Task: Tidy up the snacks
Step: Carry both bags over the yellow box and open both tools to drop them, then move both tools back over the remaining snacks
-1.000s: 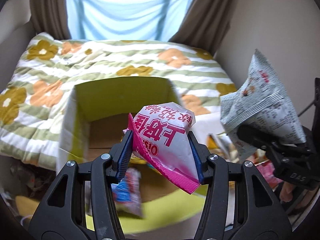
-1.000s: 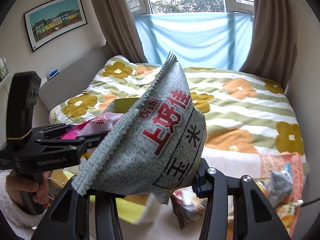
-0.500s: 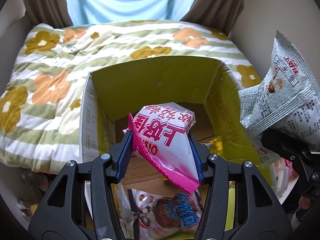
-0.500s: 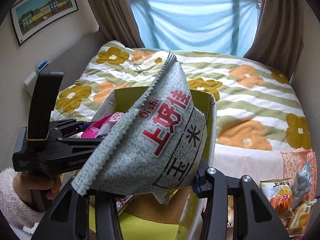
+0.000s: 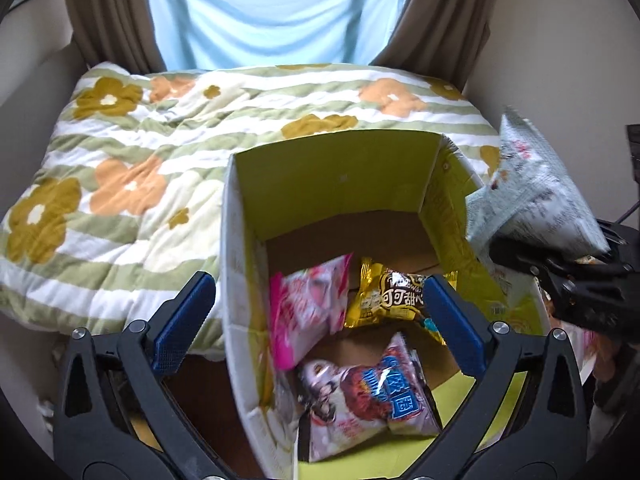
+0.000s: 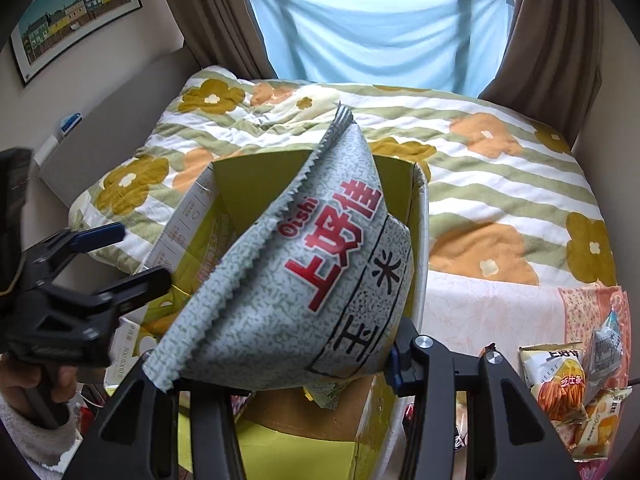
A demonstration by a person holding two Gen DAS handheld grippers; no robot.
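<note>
Left wrist view: since the earlier frame my left hand-held gripper point(image 5: 320, 312) has just been opening; its blue pads now stand wide apart with nothing between them. The pink snack bag point(image 5: 306, 312) it carried is blurred, inside the cardboard box point(image 5: 332, 178) against the left wall, so I judge it dropped there on purpose. Beside it lie a glossy yellow packet point(image 5: 394, 300) and a crinkled foil bag with a blue label point(image 5: 368, 396), both flat on the brown box floor. The box has a yellow-green inner lining and sits by the flowered quilt point(image 5: 132, 176), soft and puffy.

Right wrist view: my right hand-held gripper point(image 6: 320, 364) is clamped on the grey speckled snack bag point(image 6: 304, 272), a puffed pillow pack with a serrated seam, held above the box opening. I judge it goes in next. More loose packets point(image 6: 572, 380) wait at lower right.
</note>
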